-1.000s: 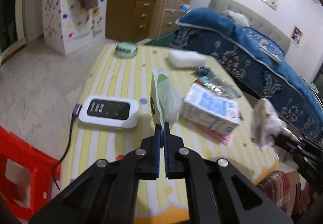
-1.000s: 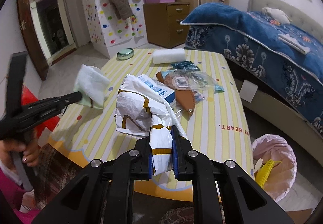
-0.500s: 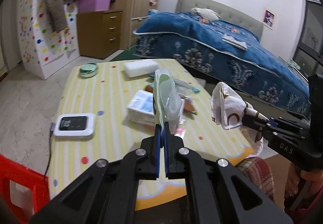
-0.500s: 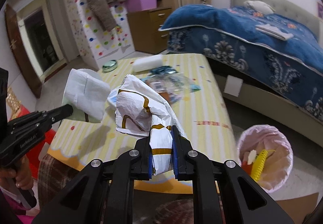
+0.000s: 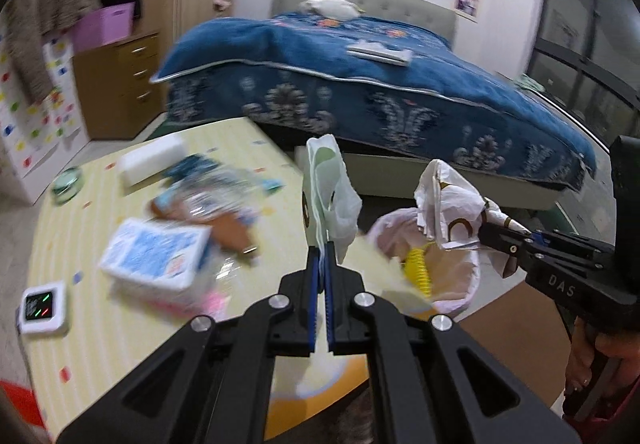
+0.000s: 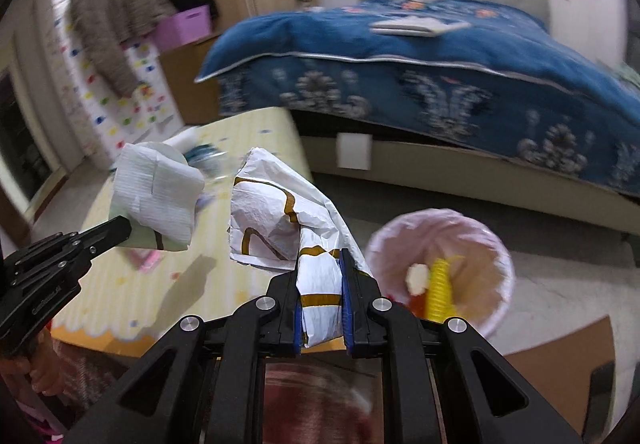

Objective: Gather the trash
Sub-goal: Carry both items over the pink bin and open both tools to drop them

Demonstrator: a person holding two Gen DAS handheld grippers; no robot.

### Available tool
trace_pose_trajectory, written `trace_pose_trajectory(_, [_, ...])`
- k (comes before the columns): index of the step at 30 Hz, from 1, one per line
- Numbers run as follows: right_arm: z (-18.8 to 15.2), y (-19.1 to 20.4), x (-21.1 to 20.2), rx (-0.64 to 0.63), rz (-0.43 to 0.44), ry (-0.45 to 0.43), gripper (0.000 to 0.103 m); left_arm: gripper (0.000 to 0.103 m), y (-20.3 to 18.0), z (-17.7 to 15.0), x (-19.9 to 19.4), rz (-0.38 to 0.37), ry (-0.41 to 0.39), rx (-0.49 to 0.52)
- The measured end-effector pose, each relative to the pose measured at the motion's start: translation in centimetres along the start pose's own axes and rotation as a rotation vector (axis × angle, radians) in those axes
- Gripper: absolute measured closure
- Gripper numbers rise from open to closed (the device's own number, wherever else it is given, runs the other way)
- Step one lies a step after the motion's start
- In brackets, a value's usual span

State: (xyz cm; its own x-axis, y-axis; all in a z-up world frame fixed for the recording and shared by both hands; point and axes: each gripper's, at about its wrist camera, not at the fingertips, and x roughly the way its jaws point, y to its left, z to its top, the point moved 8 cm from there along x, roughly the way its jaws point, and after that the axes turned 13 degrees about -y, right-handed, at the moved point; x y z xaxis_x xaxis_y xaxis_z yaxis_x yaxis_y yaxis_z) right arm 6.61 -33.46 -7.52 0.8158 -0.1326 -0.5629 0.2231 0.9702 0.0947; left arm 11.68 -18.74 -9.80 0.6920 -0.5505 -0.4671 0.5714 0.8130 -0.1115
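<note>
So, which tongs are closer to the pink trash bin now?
The right tongs, shut on the white wrapper, sit beside the pink trash bin. The left tongs, gripping the green-white packet, hang over the table, farther away.

We are seeing a yellow striped table (image 5: 132,328) carrying a blue-and-white carton (image 5: 156,258), lying near the middle, with something pink (image 5: 212,302) just beside it. A white device with a dark screen (image 5: 42,308) is sitting near the left edge, a white block (image 5: 154,160) and a round green tin (image 5: 68,184) are resting at the far end, and blurred wrappers (image 5: 216,192) are lying between. Beside the table, the floor (image 6: 560,284) is bearing a pink-lined bin (image 6: 444,272).
</note>
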Motion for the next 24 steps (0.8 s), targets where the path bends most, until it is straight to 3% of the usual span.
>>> trace_pose_trajectory(13, [-2.3, -12.1, 1.8, 0.179, -0.243, 0.055, 0.088, 0.102, -9.9, -0.2, 8.4, -0.183, 0.066, 0.103])
trace_pose_trajectory(22, [-2.8, -15.8, 5.1, 0.253, -0.248, 0.073, 0.083, 0.101, -14.0, -0.4, 13.7, -0.251, 0.121, 0.141])
trace_pose_trajectory(24, [-3.0, -16.2, 6.0, 0.261, -0.233, 0.082, 0.073, 0.097, -14.3, -0.3, 14.3, -0.262, 0.123, 0.14])
